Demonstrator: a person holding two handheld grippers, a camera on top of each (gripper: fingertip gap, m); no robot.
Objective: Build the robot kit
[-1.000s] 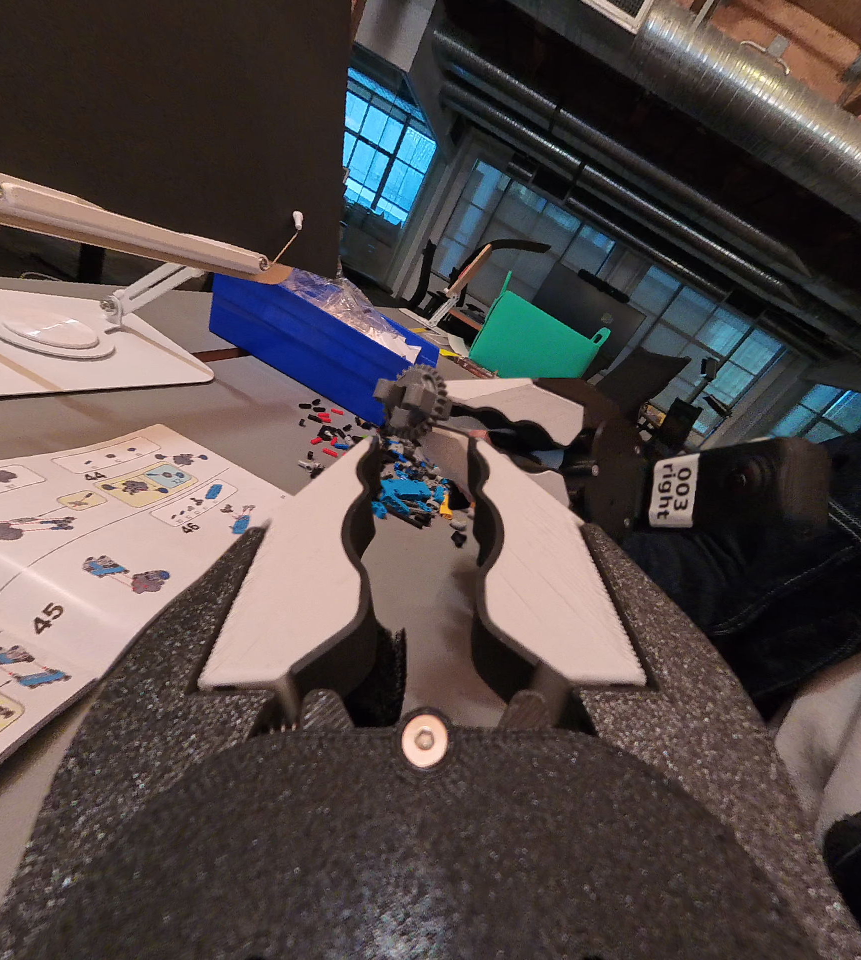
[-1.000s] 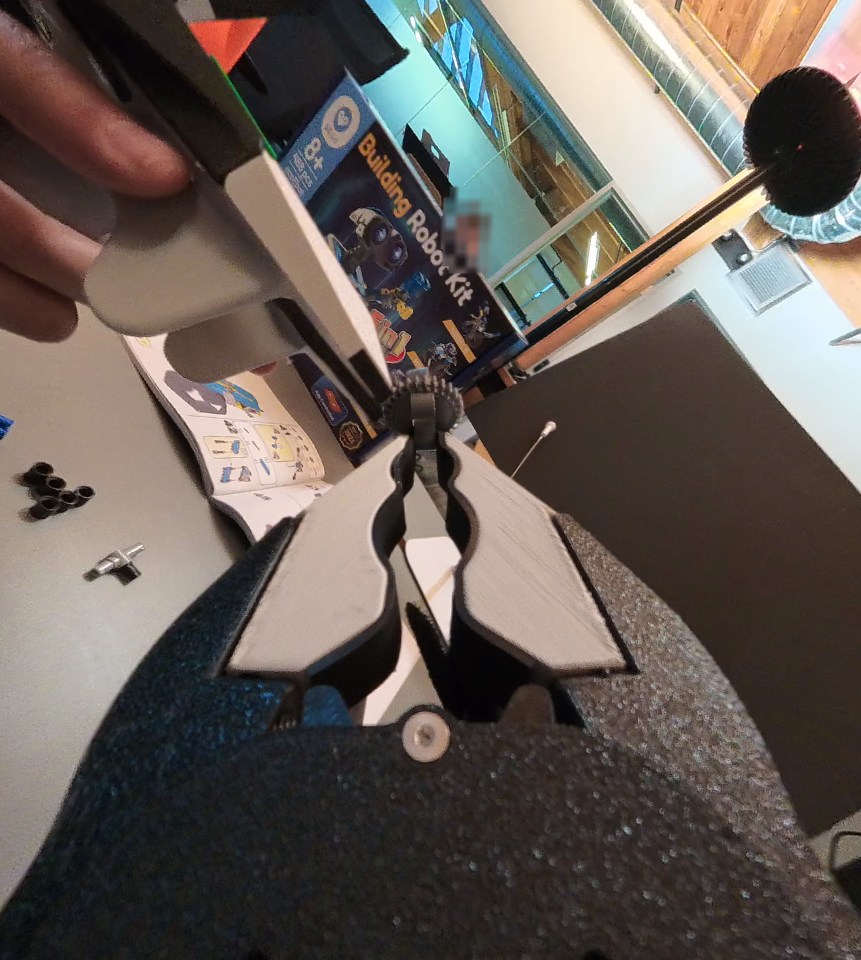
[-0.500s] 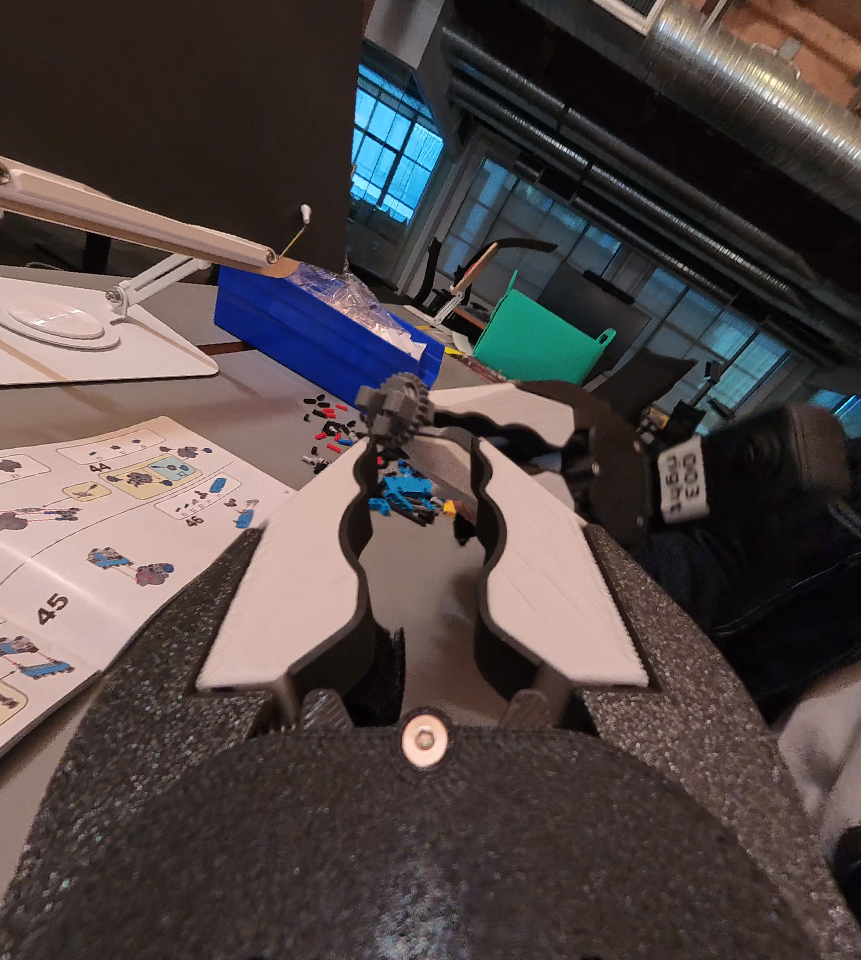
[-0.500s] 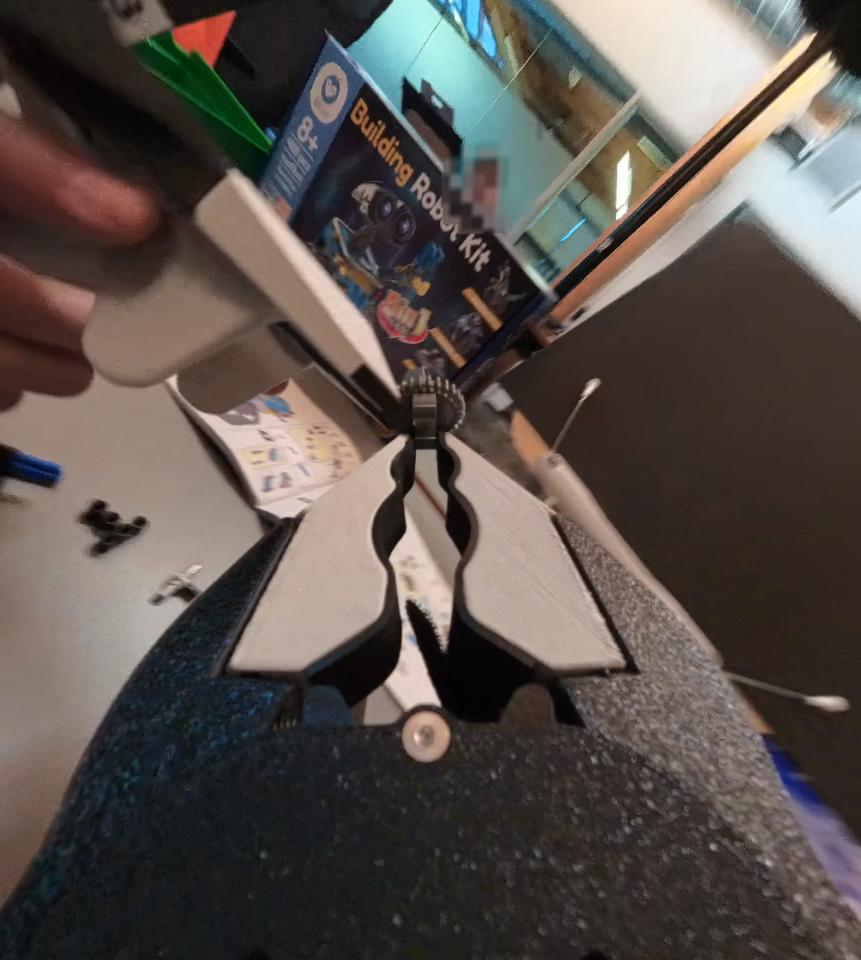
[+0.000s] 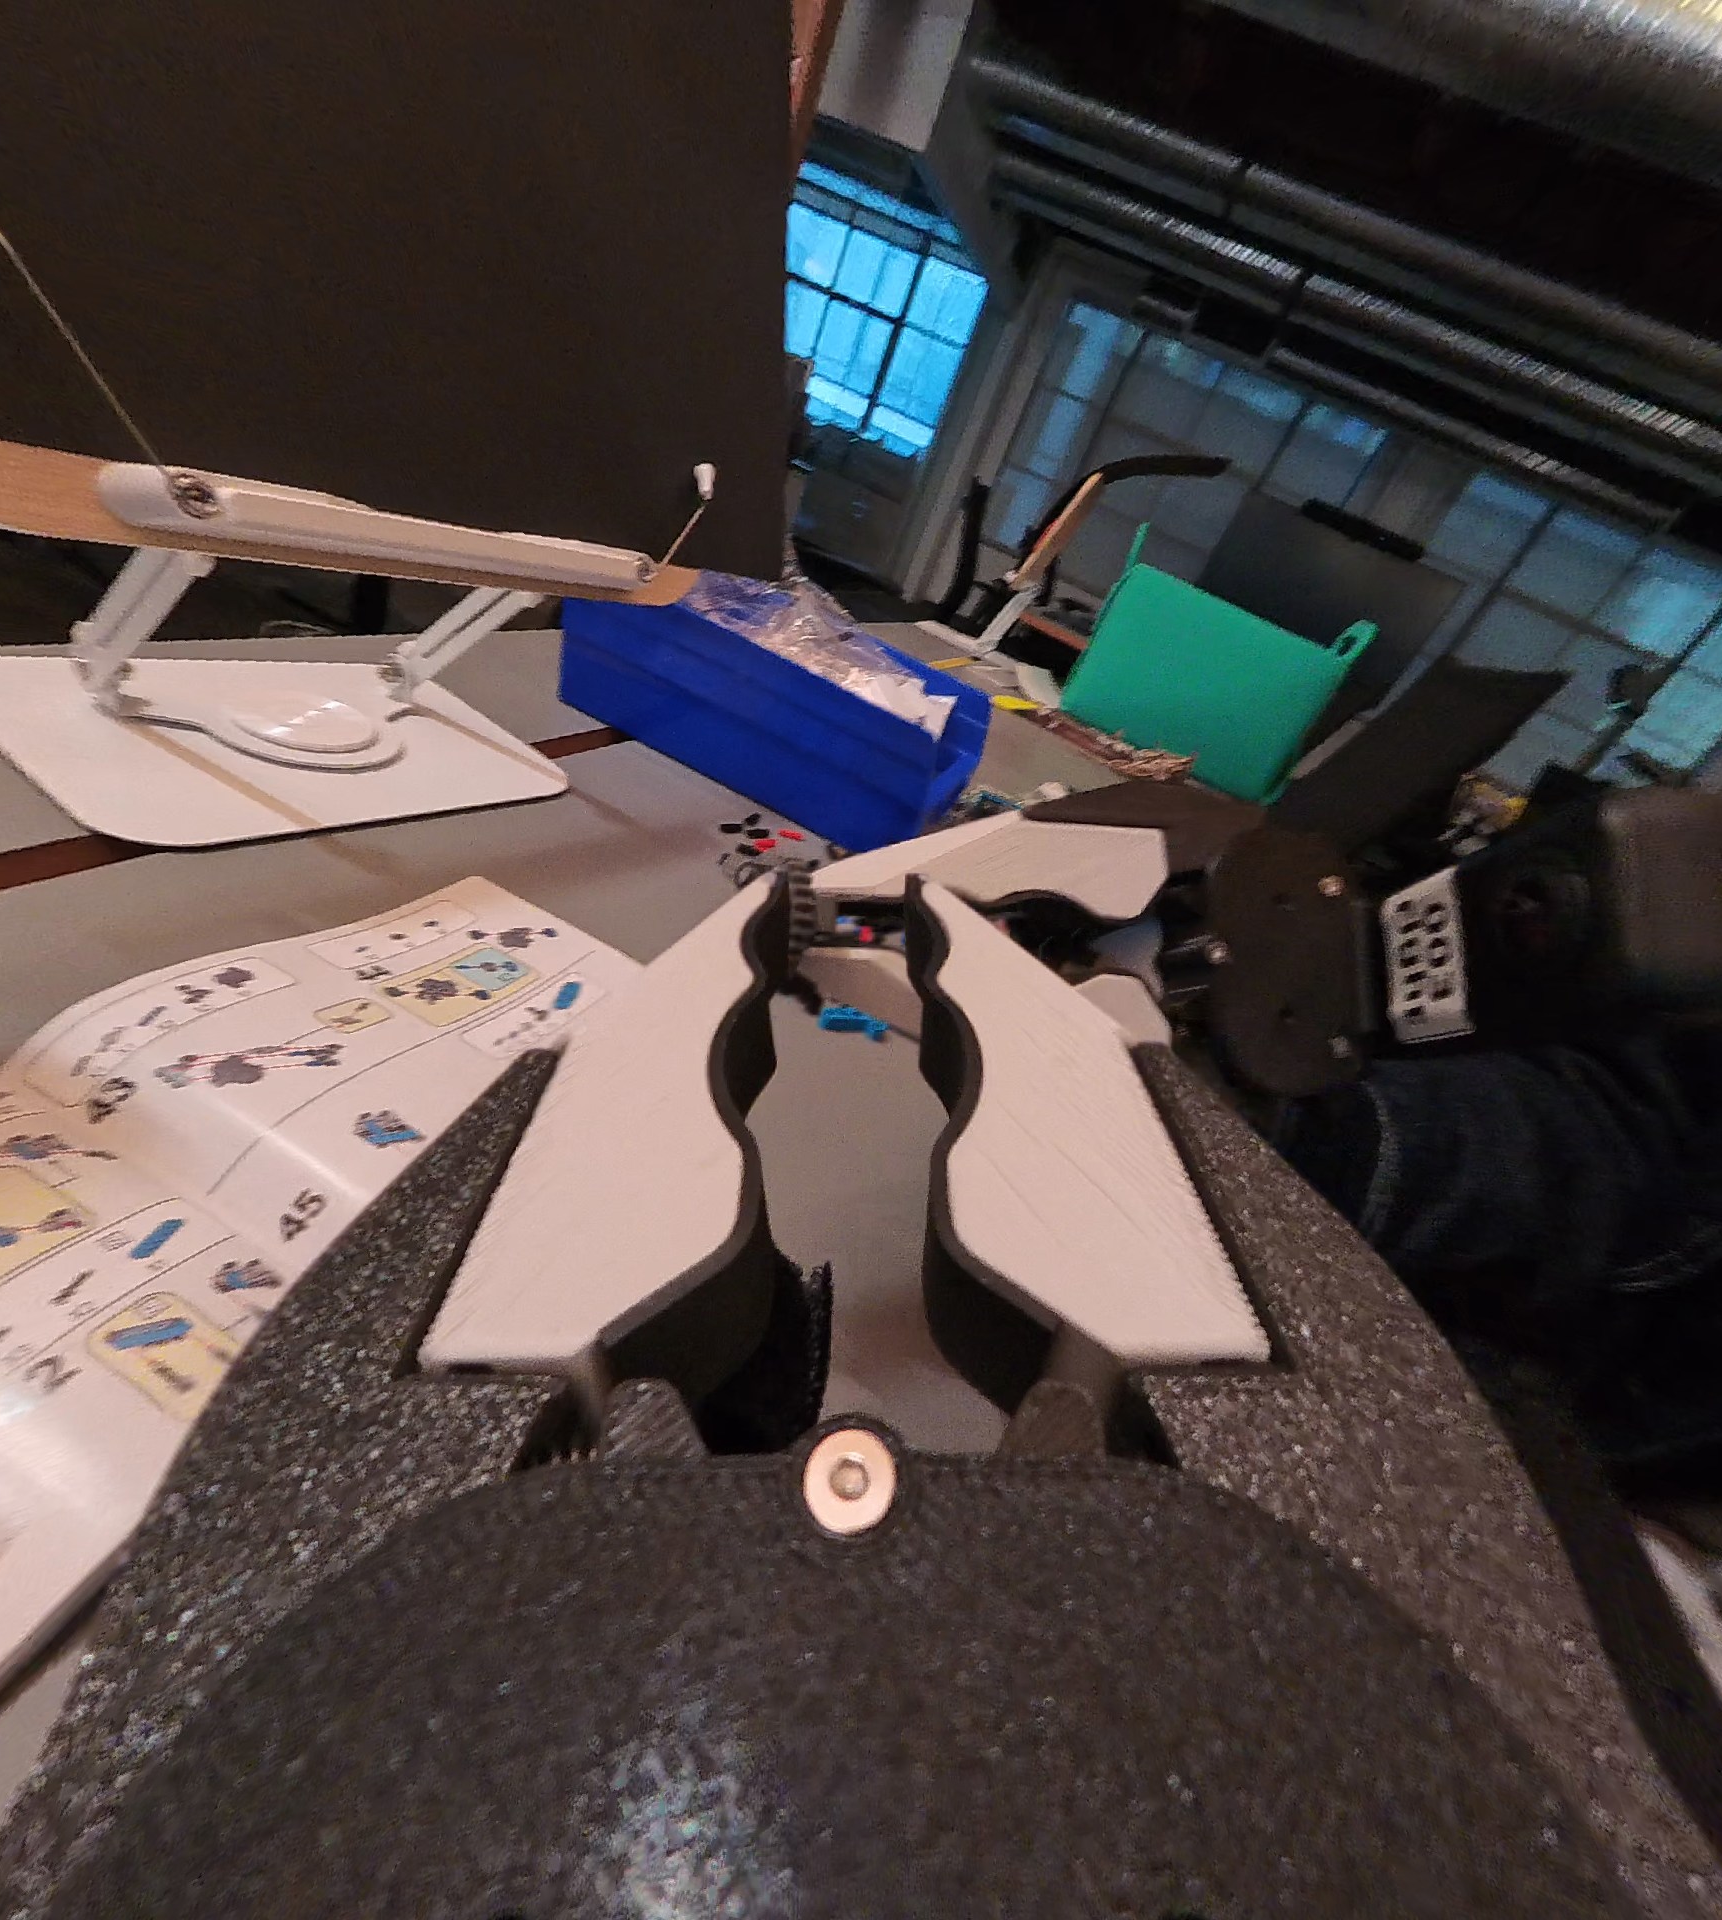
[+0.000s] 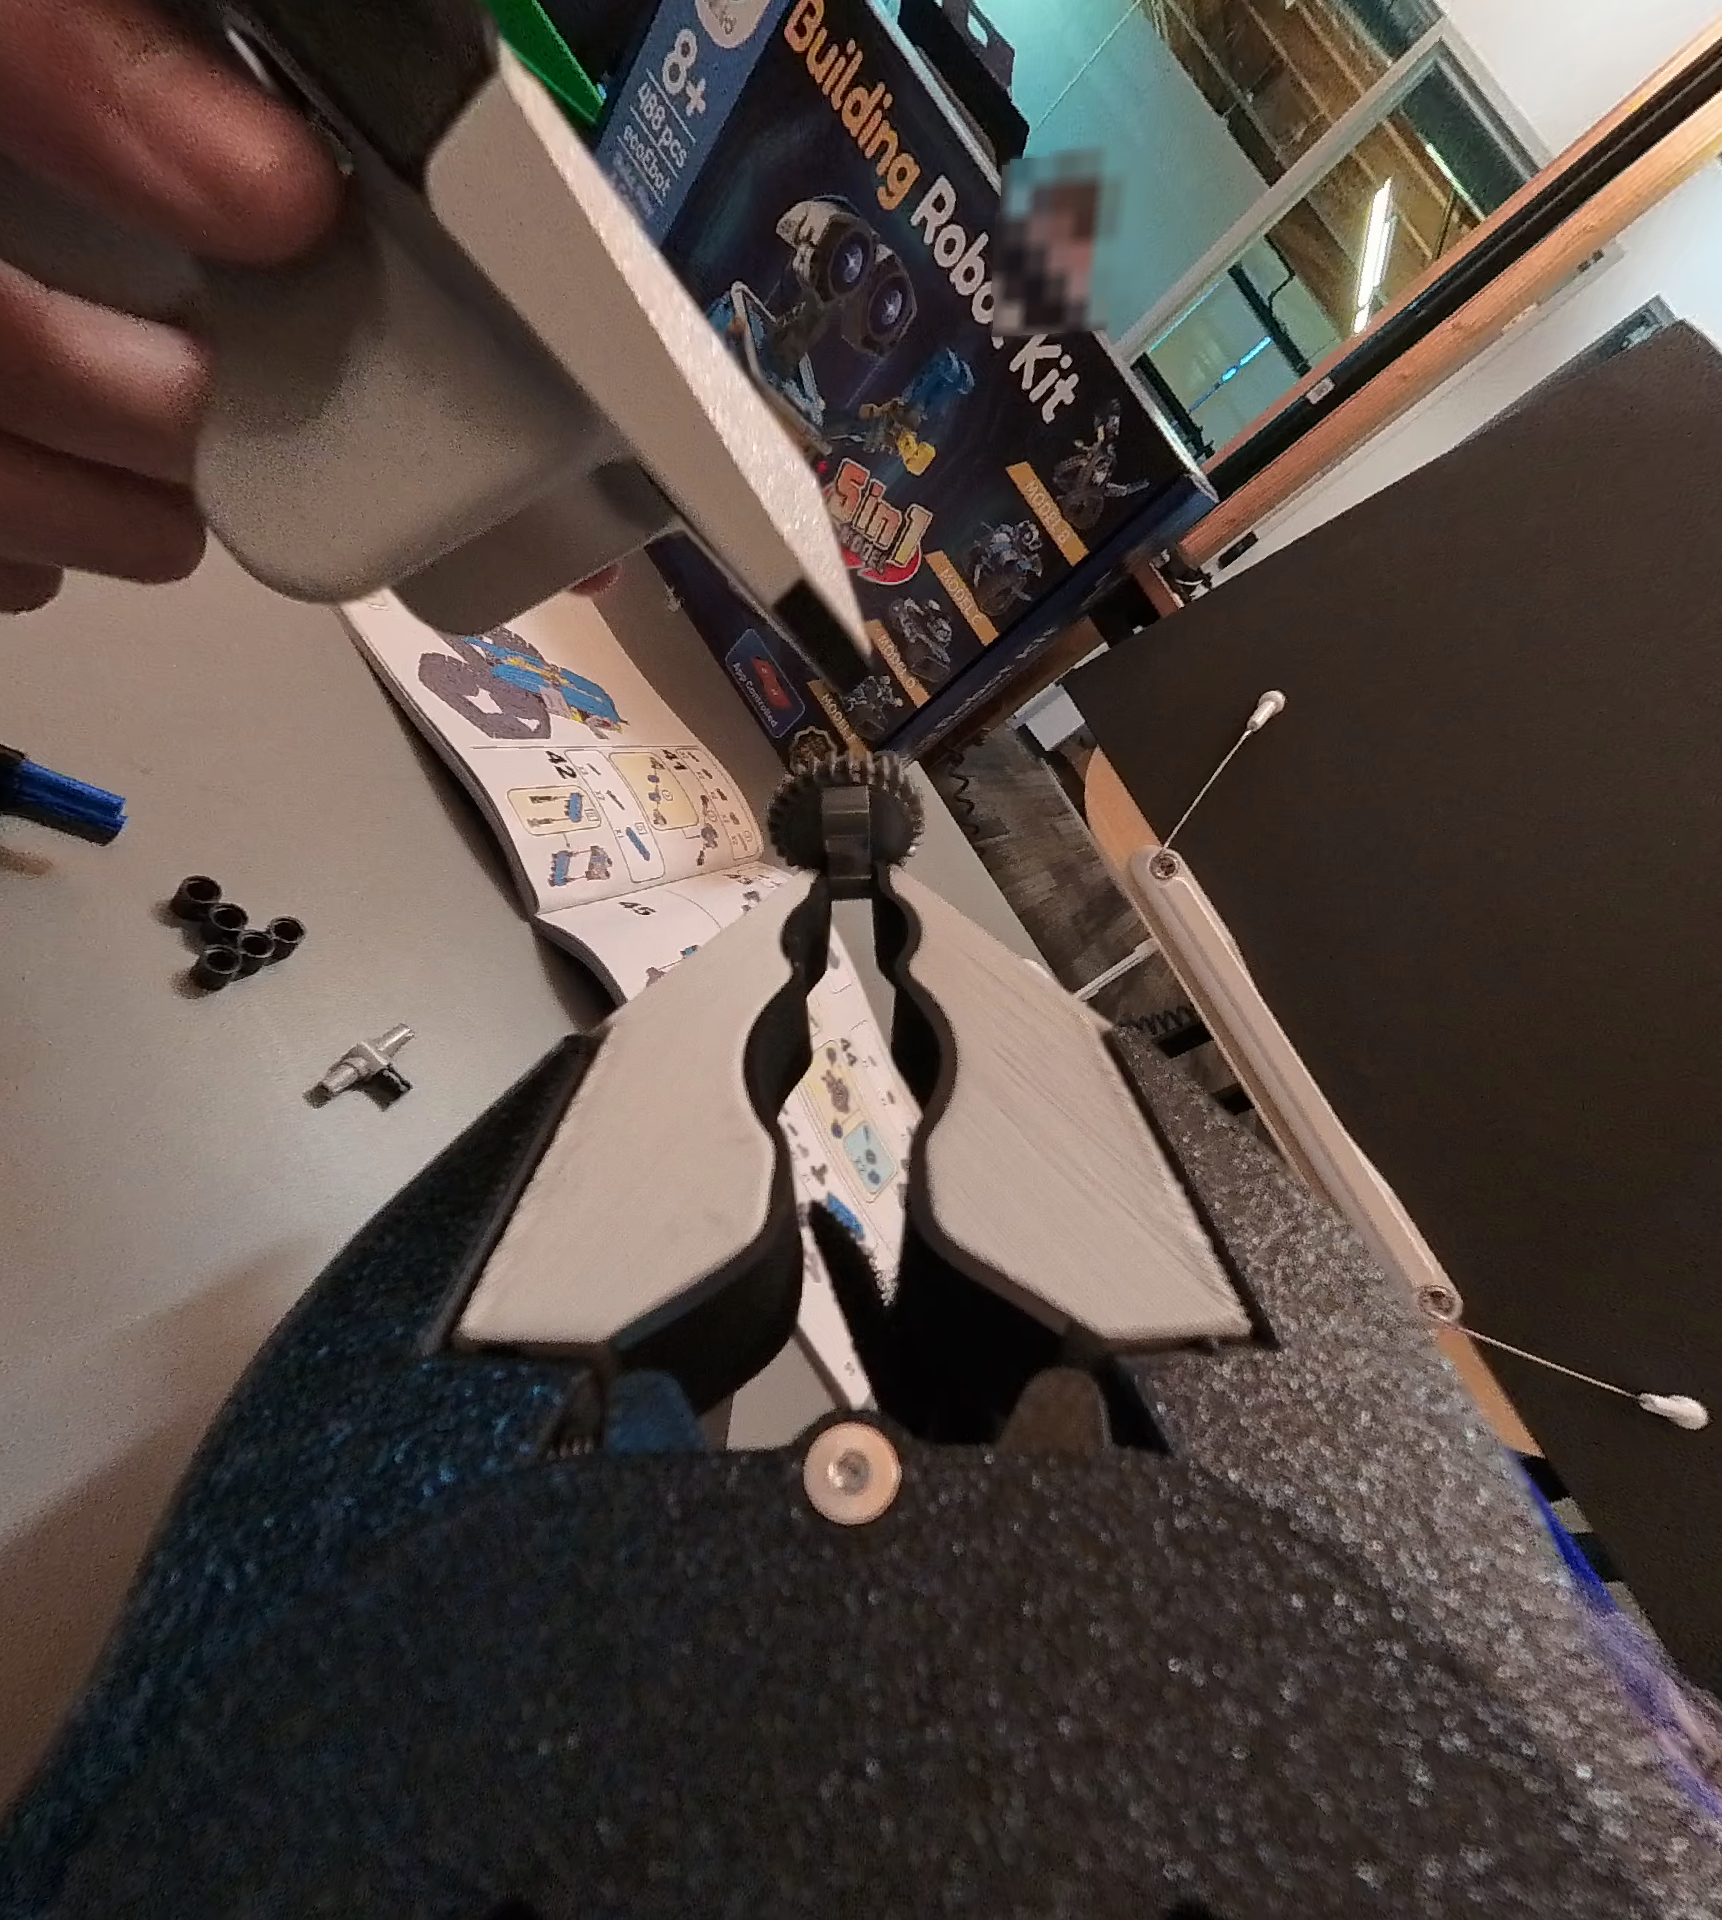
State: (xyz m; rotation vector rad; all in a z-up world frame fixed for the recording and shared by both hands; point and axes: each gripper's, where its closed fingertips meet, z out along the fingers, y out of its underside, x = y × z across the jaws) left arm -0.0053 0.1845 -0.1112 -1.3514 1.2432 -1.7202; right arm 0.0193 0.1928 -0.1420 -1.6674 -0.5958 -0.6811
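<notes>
Two grippers meet over the grey table (image 5: pixel 628 821), with a dark gear piece between them.

We see the right gripper (image 6: pixel 849 883) clamped on the dark gear piece (image 6: pixel 844 821), its jaws nearly together around the piece's stem; the left gripper (image 5: pixel 841 914) has its jaws spread, with the gear's toothed edge just inside its left fingertip and the right gripper's tips reaching in from the side; whether that finger touches the gear we cannot tell; beside the gear lies the open instruction booklet (image 5: pixel 213 1049); beyond the gear sit scattered small red and black parts (image 5: pixel 758 836), then a blue bin (image 5: pixel 763 717) and a white stand (image 5: pixel 244 748); from the right wrist view, a hand (image 6: pixel 57 312) holds the left gripper above the gear, black bushings (image 6: pixel 236 935) lie well apart from it, and a kit box (image 6: pixel 919 395) stands behind.
</notes>
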